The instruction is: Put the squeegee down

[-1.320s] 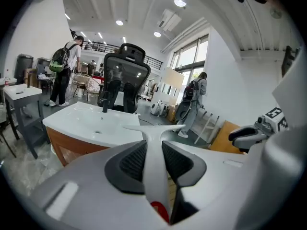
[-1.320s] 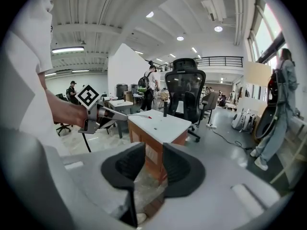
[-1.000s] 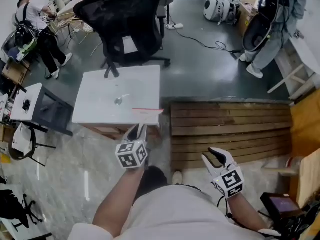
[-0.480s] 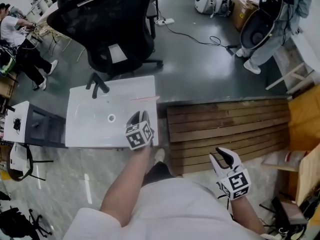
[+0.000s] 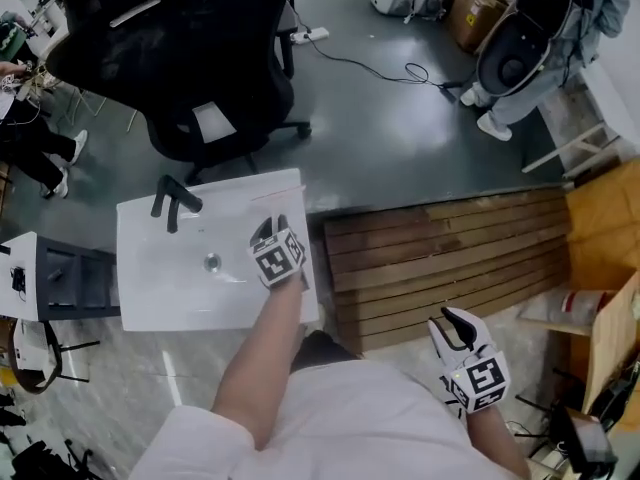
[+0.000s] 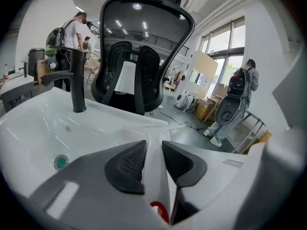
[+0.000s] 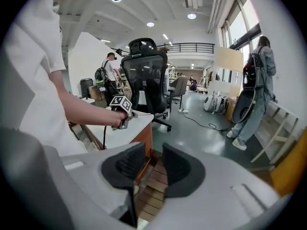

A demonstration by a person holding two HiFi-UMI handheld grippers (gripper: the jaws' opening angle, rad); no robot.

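My left gripper [image 5: 270, 232] hovers over the right part of a white sink [image 5: 150, 298] and is shut on the squeegee [image 5: 281, 194], whose thin blade shows just past the jaws near the sink's far right corner. In the left gripper view the white handle of the squeegee [image 6: 154, 145] runs between the pads of the left gripper [image 6: 153, 152], with a red part low down. A black faucet [image 6: 76, 87] and the drain [image 6: 60, 163] lie to the left. My right gripper [image 5: 455, 324] hangs open and empty over the floor beside a wooden pallet [image 5: 450, 258].
A black office chair [image 5: 190, 58] stands right behind the sink. A dark cabinet [image 5: 70, 280] adjoins the sink's left side. A person [image 5: 545, 28] stands at the far right, with a cable [image 5: 390, 68] and boxes on the grey floor.
My left gripper has carried the squeegee forward and down, from before the sink's front edge to over its right part. The right gripper has drifted right and back.
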